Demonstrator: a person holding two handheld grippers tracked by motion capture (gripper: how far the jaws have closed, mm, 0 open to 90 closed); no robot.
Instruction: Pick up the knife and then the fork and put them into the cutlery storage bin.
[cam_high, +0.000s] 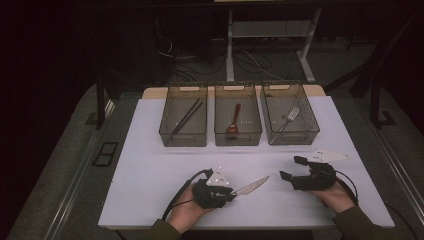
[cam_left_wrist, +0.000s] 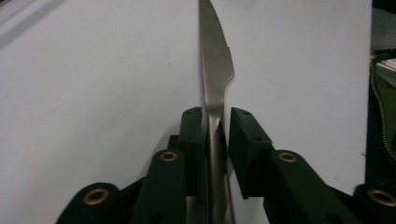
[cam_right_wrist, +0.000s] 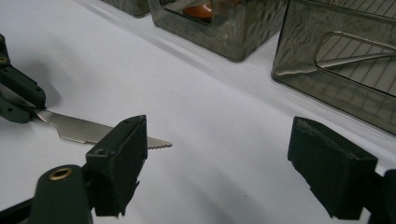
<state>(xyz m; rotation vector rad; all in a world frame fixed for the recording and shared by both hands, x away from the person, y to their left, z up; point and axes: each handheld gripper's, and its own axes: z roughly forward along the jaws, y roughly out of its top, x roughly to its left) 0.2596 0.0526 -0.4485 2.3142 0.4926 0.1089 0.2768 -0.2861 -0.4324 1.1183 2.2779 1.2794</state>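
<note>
**Left gripper closes around the knife handle; right gripper waits wide**

High view: on the white table (cam_high: 150, 150), the left gripper (cam_high: 231, 195) sits near the front edge in the person's left hand (cam_high: 187, 212). A steel knife (cam_high: 251, 186) sticks out of it, blade pointing right and slightly away, low over the table. The right gripper (cam_high: 291, 169) rests well apart to the right, jaws spread and bare, held by the right hand (cam_high: 336, 197). At the far side stand 3 clear bins in a row: the left bin (cam_high: 183, 137) holds 2 dark chopsticks (cam_high: 187, 116), the middle bin (cam_high: 238, 137) a red-brown spoon (cam_high: 234, 122), the right bin (cam_high: 295, 136) a fork (cam_high: 290, 118).

Left gripper view: the 2 black jaws stand narrow on either side of the knife's (cam_left_wrist: 215, 84) handle, where it meets the blade. The left pad lies against the metal; a thin gap seems to remain at the right pad, so I cannot tell whether the grip is firm. The serrated blade runs straight ahead over the white surface.

Right gripper view: the right gripper's (cam_right_wrist: 219, 154) jaws stand wide with only table between them. Beyond its left jaw lies the knife's (cam_right_wrist: 79, 129) serrated tip, its handle end in the left gripper's (cam_right_wrist: 28, 105) jaws. Behind are the middle bin (cam_right_wrist: 219, 32) and right bin (cam_right_wrist: 336, 70).
</note>
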